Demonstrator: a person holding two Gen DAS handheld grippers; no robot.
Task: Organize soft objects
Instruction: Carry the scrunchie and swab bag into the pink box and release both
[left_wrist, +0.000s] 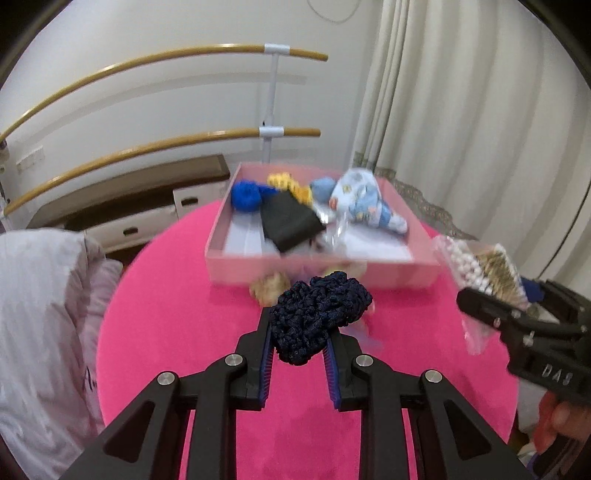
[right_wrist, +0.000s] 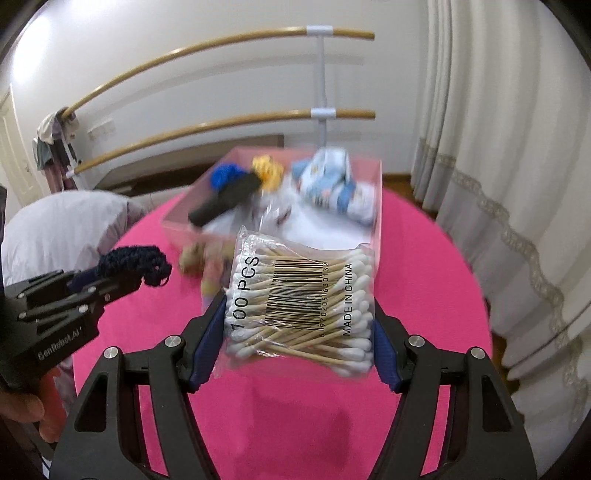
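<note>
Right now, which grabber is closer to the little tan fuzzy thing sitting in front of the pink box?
Left. The left gripper, holding the navy scrunchie, hangs just in front of the tan fuzzy thing. The right gripper, clamping the cotton swab bag, sits farther off to its right.

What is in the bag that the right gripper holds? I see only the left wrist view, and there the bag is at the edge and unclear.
Observer: Cotton swabs. The right wrist view shows the bag from near: wooden sticks with white tips, under a barcode and the print "100 PCS".
Operator: Is the grip on it firm?
Observer: It looks so. The right gripper has a blue pad pressed against each side of the bag.
Operator: Where do the rails end on the left? My view cuts them.
Observer: They end near a door, and clothes hang there.
</note>
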